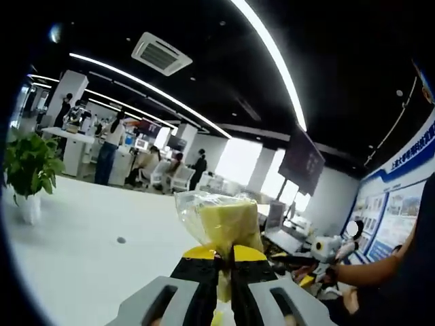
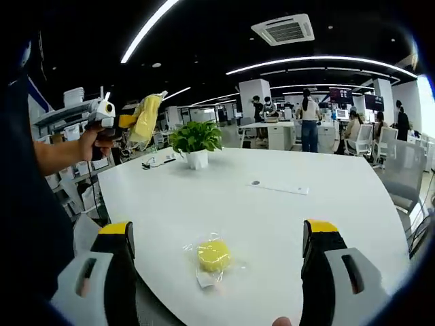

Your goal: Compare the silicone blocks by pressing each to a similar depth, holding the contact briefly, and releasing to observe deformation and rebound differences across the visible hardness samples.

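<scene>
My left gripper point(image 1: 225, 257) is shut on a pale yellow silicone block in a clear bag point(image 1: 219, 221), held up in the air above the white table point(image 1: 75, 238). The right gripper view shows that same left gripper point(image 2: 121, 122) at the upper left, in a person's hand, with the bagged block point(image 2: 145, 117) sticking out of its jaws. My right gripper point(image 2: 219, 234) stands wide open low over the table point(image 2: 326, 210). A second yellow block in a clear bag point(image 2: 212, 257) lies on the table between its jaws, untouched.
A potted green plant point(image 2: 196, 142) stands on the table's far side, also seen as the plant point(image 1: 28, 170) at the left. A white strip point(image 2: 280, 188) and a small round port point(image 2: 255, 182) lie mid-table. Office desks, chairs and people fill the background.
</scene>
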A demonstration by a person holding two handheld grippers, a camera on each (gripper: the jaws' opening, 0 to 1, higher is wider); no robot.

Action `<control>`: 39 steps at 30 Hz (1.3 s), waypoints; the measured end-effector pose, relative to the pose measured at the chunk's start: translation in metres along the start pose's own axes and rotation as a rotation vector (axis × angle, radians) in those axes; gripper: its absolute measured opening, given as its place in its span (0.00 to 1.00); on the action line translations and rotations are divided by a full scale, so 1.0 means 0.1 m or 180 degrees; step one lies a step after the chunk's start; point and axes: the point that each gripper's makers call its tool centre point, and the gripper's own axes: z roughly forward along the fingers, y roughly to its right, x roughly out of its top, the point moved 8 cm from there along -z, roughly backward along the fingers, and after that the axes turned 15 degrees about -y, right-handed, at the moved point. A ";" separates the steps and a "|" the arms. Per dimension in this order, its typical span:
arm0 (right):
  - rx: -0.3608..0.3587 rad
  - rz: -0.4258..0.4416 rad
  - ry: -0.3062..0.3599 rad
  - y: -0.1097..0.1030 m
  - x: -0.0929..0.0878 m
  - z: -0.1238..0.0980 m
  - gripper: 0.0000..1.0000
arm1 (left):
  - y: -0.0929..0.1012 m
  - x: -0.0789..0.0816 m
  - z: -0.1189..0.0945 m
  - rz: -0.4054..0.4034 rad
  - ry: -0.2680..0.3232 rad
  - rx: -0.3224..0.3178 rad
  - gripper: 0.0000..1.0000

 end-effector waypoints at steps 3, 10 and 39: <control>-0.0031 0.0025 -0.0036 0.01 -0.08 -0.01 0.96 | 0.00 -0.02 0.00 -0.0025 0.0002 0.0006 0.03; -0.0264 0.0030 -0.0123 0.05 -0.31 -0.07 0.96 | 0.00 -0.03 -0.04 -0.0052 0.0024 0.0016 0.03; -0.0518 0.0128 -0.0386 0.11 -0.85 -0.30 0.96 | -0.05 -0.11 0.00 -0.0279 -0.0197 0.0067 0.03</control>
